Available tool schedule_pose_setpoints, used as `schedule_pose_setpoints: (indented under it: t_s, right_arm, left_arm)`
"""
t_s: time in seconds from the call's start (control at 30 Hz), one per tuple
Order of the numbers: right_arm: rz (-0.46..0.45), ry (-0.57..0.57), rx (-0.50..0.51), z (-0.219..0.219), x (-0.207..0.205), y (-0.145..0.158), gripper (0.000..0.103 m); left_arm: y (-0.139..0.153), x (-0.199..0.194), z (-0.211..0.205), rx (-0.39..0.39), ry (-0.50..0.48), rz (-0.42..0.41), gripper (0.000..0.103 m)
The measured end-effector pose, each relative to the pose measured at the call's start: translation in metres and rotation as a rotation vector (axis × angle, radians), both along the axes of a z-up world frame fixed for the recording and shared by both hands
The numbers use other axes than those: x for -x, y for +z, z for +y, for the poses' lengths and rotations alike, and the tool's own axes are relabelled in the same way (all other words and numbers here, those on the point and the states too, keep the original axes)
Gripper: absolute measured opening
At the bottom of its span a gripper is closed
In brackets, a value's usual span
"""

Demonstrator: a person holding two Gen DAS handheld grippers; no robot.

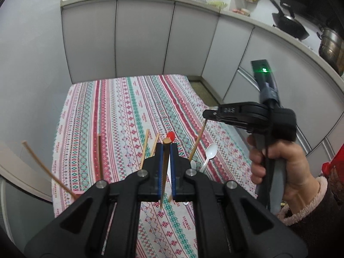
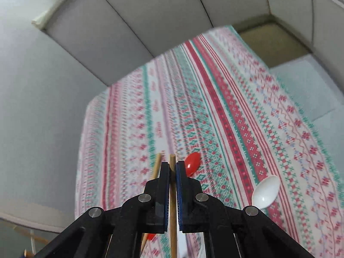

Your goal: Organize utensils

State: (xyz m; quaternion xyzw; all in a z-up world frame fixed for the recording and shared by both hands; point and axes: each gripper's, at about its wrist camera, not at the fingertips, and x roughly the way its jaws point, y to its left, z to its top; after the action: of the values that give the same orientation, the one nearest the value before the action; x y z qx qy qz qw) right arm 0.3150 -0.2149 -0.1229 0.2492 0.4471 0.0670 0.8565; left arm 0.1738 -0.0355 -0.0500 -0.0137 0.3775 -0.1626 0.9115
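Observation:
My left gripper point(image 1: 166, 145) is shut on a dark wooden chopstick point(image 1: 165, 165) that stands upright between its blue pads. Several lighter chopsticks point(image 1: 145, 148) stick up around it. My right gripper point(image 2: 172, 165) is shut on a light wooden chopstick point(image 2: 172, 204); in the left wrist view it point(image 1: 205, 114) holds that stick's point(image 1: 197, 140) top end, at the right. A red spoon point(image 2: 192, 163) and a white plastic spoon point(image 2: 265, 191) show just beyond the fingers; both also show in the left wrist view, red point(image 1: 171, 135) and white point(image 1: 209, 153).
A table with a red, green and white patterned cloth point(image 1: 129, 111) stretches ahead. Grey cabinet doors point(image 1: 142, 38) stand behind it. A counter on the right carries a black wok point(image 1: 290, 24) and a steel pot point(image 1: 331, 45).

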Motion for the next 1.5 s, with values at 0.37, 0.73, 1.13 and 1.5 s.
schedule_pose_setpoints:
  t_s: [0.37,0.73,1.13,1.5]
  right_arm:
    - [-0.191,0.051,0.069,0.026,0.071,0.073,0.004]
    - [-0.219,0.08,0.086,0.026,0.102,0.074,0.004]
    - [-0.203,0.02,0.053,-0.028,0.106,0.066,0.004]
    - [-0.149,0.019,0.017,-0.051,0.105,0.049,0.004]
  left_arm:
    - [0.034,0.038,0.025,0.042,0.018,-0.088,0.001]
    - [-0.008,0.033,0.018,-0.026,-0.115,0.079,0.028]
    - [-0.125,-0.026,-0.041,-0.232,-0.199,0.391,0.024]
    - [-0.189,-0.074,-0.056,-0.373,-0.059,0.494,0.024]
